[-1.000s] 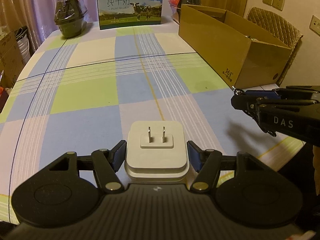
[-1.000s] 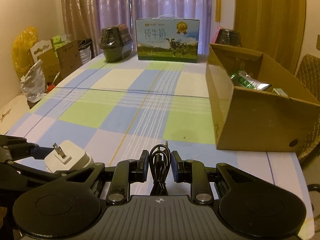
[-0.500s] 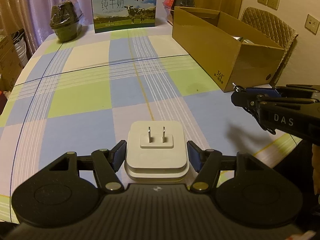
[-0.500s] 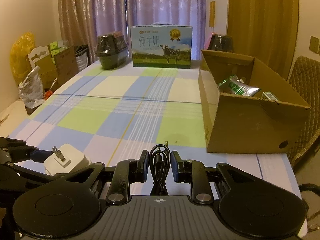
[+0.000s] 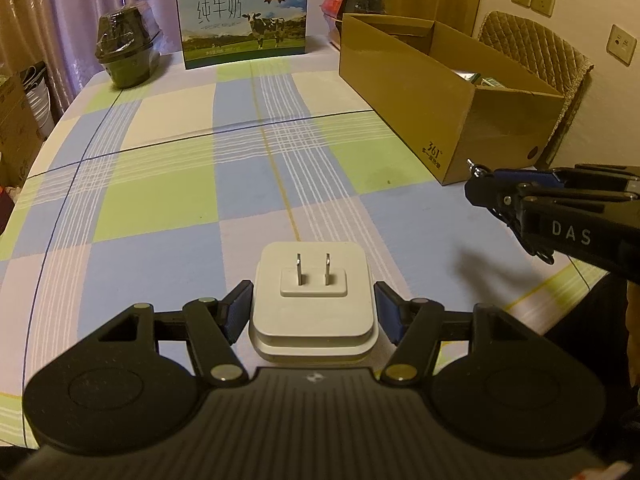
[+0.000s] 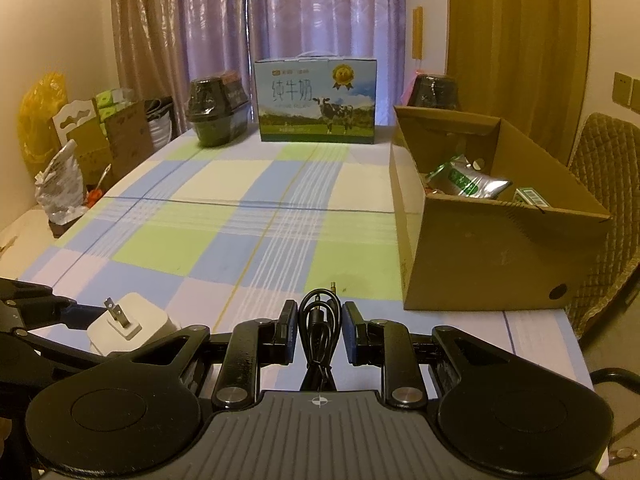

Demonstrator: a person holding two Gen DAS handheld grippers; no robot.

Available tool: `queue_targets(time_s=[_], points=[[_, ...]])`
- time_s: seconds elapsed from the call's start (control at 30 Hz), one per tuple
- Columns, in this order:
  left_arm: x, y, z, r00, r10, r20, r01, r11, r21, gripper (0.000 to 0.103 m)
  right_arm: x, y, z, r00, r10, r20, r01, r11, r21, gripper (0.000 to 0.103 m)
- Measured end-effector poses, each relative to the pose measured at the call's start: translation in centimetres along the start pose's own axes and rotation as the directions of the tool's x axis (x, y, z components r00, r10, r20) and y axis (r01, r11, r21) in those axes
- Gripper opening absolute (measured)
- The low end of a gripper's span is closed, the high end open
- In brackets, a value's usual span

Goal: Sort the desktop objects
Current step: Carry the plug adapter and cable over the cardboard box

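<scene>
A white two-prong charger (image 5: 314,300) sits between the blue pads of my left gripper (image 5: 313,309), which is shut on it above the checked tablecloth. The right wrist view shows the same charger (image 6: 128,326) at lower left. My right gripper (image 6: 318,330) is shut on a coiled black cable (image 6: 318,318) whose jack tip pokes forward. Seen from the left wrist, the right gripper (image 5: 480,188) hangs near the front corner of an open cardboard box (image 5: 440,120). That box (image 6: 480,264) holds a green foil pouch (image 6: 466,178) and a small carton (image 6: 532,198).
At the far table edge stand a milk carton case (image 6: 316,100) and a dark wrapped pot (image 6: 214,114). Another dark pot (image 6: 436,90) stands behind the box. A quilted chair (image 6: 600,184) is to the right, and bags and boxes (image 6: 80,148) lie left of the table.
Both grippers have risen and drawn back a little from the table, each still holding its object. More of the inside of the box shows now.
</scene>
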State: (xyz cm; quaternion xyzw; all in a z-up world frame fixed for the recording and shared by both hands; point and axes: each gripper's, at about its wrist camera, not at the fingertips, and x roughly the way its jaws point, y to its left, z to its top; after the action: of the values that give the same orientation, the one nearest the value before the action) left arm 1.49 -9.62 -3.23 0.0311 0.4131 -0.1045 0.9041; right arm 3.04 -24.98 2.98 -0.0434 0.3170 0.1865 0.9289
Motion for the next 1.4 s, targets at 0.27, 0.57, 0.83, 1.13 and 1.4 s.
queue_targets(time_s=[0.27,0.57,0.83,1.13,1.4], points=[[0.1,-0.2,0.4,1.000,-0.004,-0.002,0.004,1.000,0.008,0.060,-0.2,-0.7,0.1,1.000,-0.006,0.004,0.006,1.000,0.010,0.020],[0.1,-1.0,1.6,1.000,-0.016,0.011,0.016,1.000,0.022,0.060,-1.0,-2.0,0.7,1.000,-0.020,0.022,0.019,0.999,0.030,0.020],[0.4,-2.9,3.5,0.998,-0.057,0.033,0.056,0.997,0.045,0.060,-2.4,-4.7,1.5,0.997,-0.068,0.045,0.064,0.996,0.069,0.020],[0.7,-5.3,6.5,0.992,-0.110,0.067,0.105,0.992,0.073,0.060,-3.2,-7.8,2.7,0.995,-0.094,0.035,0.089,0.987,0.135,0.020],[0.6,-7.4,9.4,0.984,-0.145,0.107,0.135,0.986,0.096,0.060,-3.5,-10.5,4.4,0.992,-0.122,0.021,0.117,0.982,0.145,0.020]])
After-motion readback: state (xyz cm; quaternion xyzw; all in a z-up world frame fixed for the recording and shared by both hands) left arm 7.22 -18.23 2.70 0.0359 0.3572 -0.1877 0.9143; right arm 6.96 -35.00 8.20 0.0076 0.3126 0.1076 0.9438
